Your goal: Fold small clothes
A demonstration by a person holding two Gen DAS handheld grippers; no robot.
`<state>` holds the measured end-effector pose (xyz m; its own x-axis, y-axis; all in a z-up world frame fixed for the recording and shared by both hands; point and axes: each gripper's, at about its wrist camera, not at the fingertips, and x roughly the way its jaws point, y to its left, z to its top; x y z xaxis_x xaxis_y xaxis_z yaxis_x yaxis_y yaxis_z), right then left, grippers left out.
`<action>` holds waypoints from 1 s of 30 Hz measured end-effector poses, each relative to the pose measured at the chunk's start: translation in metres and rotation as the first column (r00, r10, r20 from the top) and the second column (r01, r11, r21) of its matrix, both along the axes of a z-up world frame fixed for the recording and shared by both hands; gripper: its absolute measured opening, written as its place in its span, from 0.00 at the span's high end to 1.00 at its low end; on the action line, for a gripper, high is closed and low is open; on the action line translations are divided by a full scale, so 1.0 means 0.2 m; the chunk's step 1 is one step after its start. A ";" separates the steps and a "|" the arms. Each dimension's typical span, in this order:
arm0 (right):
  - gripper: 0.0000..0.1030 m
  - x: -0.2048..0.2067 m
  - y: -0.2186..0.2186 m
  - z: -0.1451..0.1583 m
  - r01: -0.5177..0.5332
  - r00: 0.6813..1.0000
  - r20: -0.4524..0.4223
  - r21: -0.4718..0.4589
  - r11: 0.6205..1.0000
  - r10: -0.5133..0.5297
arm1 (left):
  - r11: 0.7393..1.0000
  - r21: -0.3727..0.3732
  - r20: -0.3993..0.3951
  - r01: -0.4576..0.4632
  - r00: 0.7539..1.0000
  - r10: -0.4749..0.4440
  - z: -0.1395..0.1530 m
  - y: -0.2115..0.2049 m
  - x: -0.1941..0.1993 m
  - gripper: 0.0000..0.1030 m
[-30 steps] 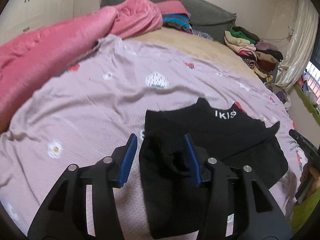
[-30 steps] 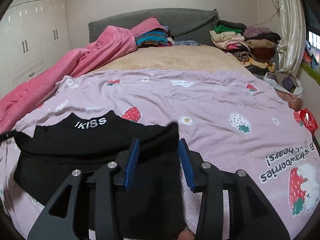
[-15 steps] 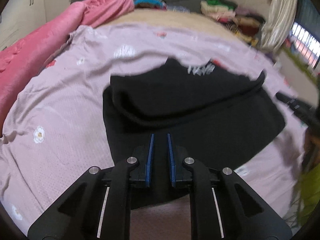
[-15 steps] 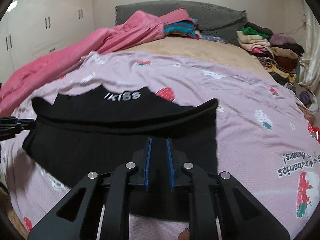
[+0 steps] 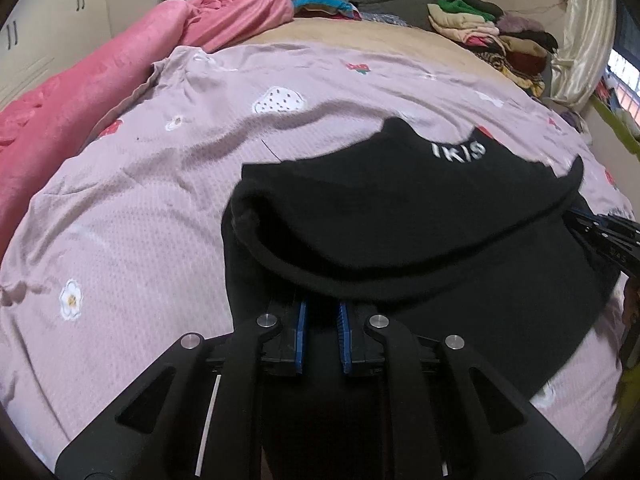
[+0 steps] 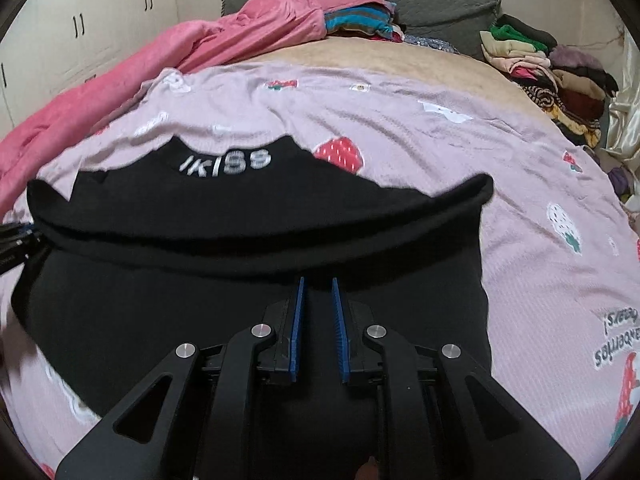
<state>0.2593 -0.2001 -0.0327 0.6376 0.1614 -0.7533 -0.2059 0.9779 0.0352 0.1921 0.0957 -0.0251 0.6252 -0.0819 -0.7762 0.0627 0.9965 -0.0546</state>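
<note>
A black garment [image 5: 420, 216] with white lettering [image 6: 226, 162] near its far edge lies on the near part of a bed, spread over a lilac sheet [image 5: 132, 208] printed with strawberries and daisies. Its near portion is lifted and doubled toward the far side, forming a rounded fold [image 6: 256, 236] that runs left to right above the flat lower layer.

The left tool [image 5: 322, 320] grips the near left part of the garment: its blue pads [image 5: 301, 332] are drawn close together, with black cloth filling the narrow gap and draping over the tips. The right tool [image 6: 318, 296] holds the near right part in the same manner, its blue pads [image 6: 297, 320] nearly closed on the dark fabric just below the fold. Each tool appears at the edge of the other's view, level with the fold: the right one [image 5: 608, 236] at the right margin of the left view, the left one [image 6: 16, 244] at the left margin of the right view.

Farther off, a pink blanket [image 5: 80, 92] is heaped along the left side of the bed. A grey headboard cushion [image 6: 432, 0] stands at the far end, with striped folded clothes [image 6: 356, 20] before it. A stack of folded clothes [image 5: 496, 36] sits at the far right, beside a pale curtain [image 5: 584, 40]. White cupboard doors [image 6: 80, 32] line the left wall.
</note>
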 end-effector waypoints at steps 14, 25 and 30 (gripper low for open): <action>0.87 0.19 -0.11 0.06 0.111 0.992 0.056 0.018 0.994 -0.112 | 0.993 -0.072 0.089 -0.093 0.991 0.099 0.05 0.16 0.11 0.93; 0.52 0.24 -0.33 -0.01 0.209 0.978 -0.019 0.019 0.978 -0.209 | 0.986 -0.110 0.039 -0.127 0.990 0.132 -0.01 0.24 0.15 0.75; 0.92 0.21 -0.36 0.01 0.199 0.980 0.005 0.097 0.975 -0.200 | 0.993 -0.071 0.093 -0.098 0.990 0.104 0.04 0.20 0.12 0.97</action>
